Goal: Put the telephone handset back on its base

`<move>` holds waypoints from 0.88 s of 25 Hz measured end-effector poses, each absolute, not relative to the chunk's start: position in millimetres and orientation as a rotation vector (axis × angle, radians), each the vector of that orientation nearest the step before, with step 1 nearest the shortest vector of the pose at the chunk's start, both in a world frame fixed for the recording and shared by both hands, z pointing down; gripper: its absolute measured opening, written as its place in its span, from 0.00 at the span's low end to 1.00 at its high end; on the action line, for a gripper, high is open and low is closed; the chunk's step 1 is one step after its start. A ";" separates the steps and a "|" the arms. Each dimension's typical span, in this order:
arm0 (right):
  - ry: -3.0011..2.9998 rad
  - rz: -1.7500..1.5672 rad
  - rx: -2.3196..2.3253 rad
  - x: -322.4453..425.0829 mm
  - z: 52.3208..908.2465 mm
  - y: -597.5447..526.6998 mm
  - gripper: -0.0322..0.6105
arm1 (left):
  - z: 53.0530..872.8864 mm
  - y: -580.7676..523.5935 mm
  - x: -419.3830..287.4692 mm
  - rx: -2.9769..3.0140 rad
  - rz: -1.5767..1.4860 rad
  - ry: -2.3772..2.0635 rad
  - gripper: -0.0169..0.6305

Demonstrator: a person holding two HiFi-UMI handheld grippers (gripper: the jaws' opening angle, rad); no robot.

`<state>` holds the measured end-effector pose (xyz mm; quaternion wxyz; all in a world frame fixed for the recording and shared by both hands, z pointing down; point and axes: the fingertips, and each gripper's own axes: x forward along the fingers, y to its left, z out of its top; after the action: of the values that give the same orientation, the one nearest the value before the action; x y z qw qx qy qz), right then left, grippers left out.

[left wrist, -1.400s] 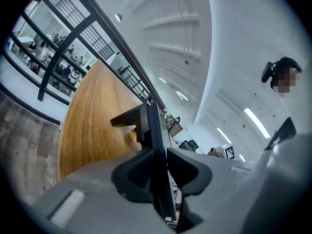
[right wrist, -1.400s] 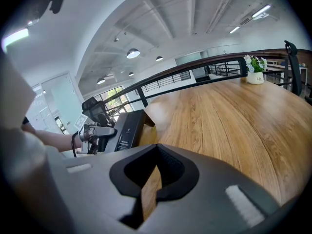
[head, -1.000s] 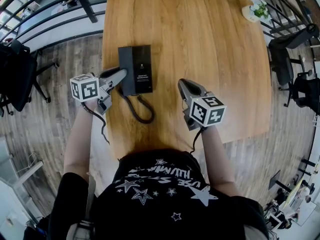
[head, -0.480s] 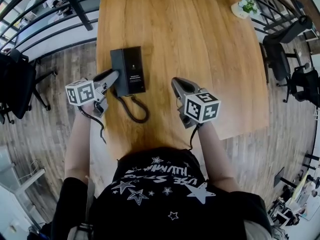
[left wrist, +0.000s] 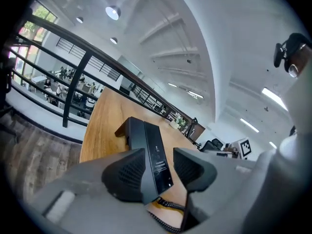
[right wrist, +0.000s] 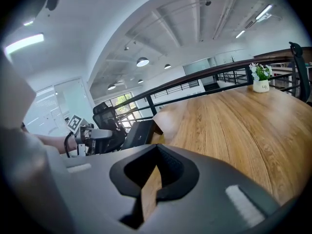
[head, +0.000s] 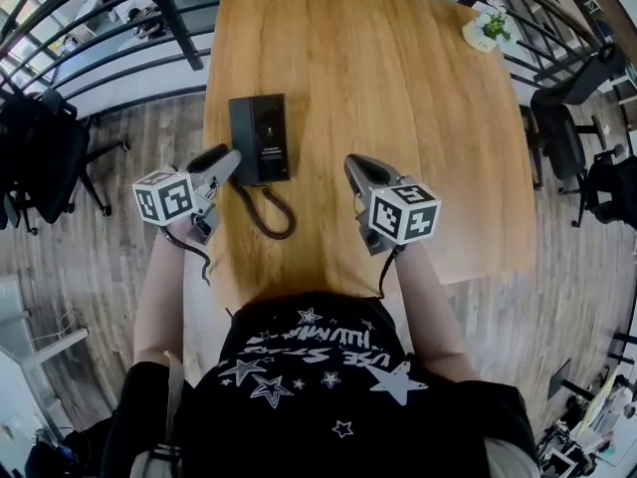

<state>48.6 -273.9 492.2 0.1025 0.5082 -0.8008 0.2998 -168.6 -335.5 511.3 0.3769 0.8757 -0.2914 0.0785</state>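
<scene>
Worktop (head: 398,118): one, wood.
Telephone: one. It counts as one base (head: 272,139), one handset (head: 243,135) lying on it, and one coiled cord (head: 265,217).
Grippers: two, the left gripper (head: 225,160) and the right gripper (head: 356,167). The left one's fingers are opening, with the handset's near end between them.
Marker cubes: two, the left cube (head: 164,195) and the right cube (head: 403,214).
Potted plant (head: 485,28): one, at the far right corner.
Office chairs: at least three, with one chair (head: 45,157) left of the worktop and two to the right. The crowded edges allow no firmer count.
Person: one.
</scene>
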 end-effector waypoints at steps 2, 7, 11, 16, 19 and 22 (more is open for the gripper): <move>-2.384 0.875 1.491 49.7 487.5 -271.7 0.05 | 505.9 -324.5 -167.5 2.266 0.228 -0.788 0.30; -2.449 0.849 1.424 48.6 478.3 -264.7 0.05 | 496.0 -295.9 -163.0 2.317 0.298 -0.900 0.30; -2.481 0.831 1.393 52.9 472.4 -256.3 0.05 | 487.6 -273.6 -157.1 2.353 0.355 -1.016 0.30; -2.521 0.807 1.327 60.2 466.9 -243.3 0.05 | 475.9 -250.3 -143.7 2.373 0.427 -1.192 0.30; -2.539 0.799 1.289 70.7 464.7 -237.3 0.05 | 472.4 -241.5 -133.8 2.359 0.510 -1.337 0.29; -2.554 0.786 1.259 77.4 460.7 -229.7 0.05 | 466.7 -233.9 -129.4 2.333 0.557 -1.462 0.29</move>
<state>77.4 -229.7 460.7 0.0935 0.4243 -0.8608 0.2650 -129.4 -233.9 466.7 0.1655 0.8190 -0.5134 0.1954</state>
